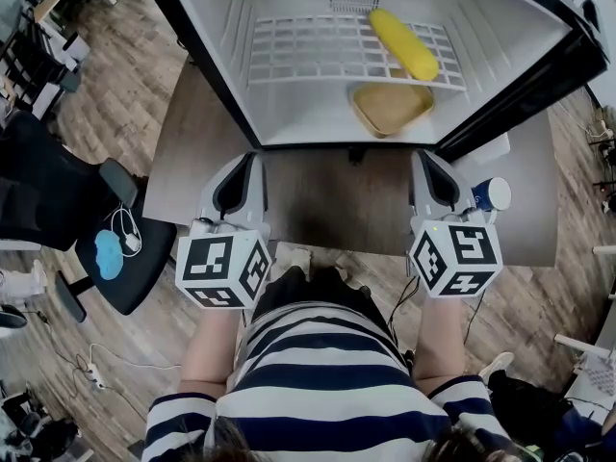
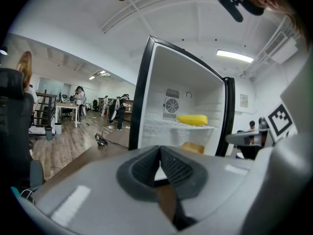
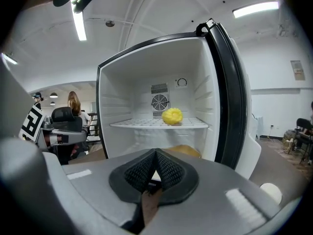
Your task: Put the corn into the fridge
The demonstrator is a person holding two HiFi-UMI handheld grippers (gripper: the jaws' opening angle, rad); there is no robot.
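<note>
The yellow corn (image 1: 404, 43) lies on the white wire shelf (image 1: 308, 51) inside the open mini fridge, towards its right side. In the left gripper view the corn (image 2: 192, 119) lies lengthwise on the shelf; the right gripper view shows the corn (image 3: 171, 116) end-on. A tan dish (image 1: 391, 106) sits on the fridge floor below. My left gripper (image 1: 248, 159) and right gripper (image 1: 428, 159) hover side by side over the brown table (image 1: 327, 195), just outside the fridge opening. In their own views the left gripper (image 2: 160, 148) and the right gripper (image 3: 156, 152) are both shut, pads touching, with nothing between them.
The fridge door (image 1: 539, 85) stands open at the right, close to my right gripper. A white cup with a blue lid (image 1: 491, 194) stands on the table beside that gripper. An office chair (image 1: 58, 200) is at the left. People stand far off in the room.
</note>
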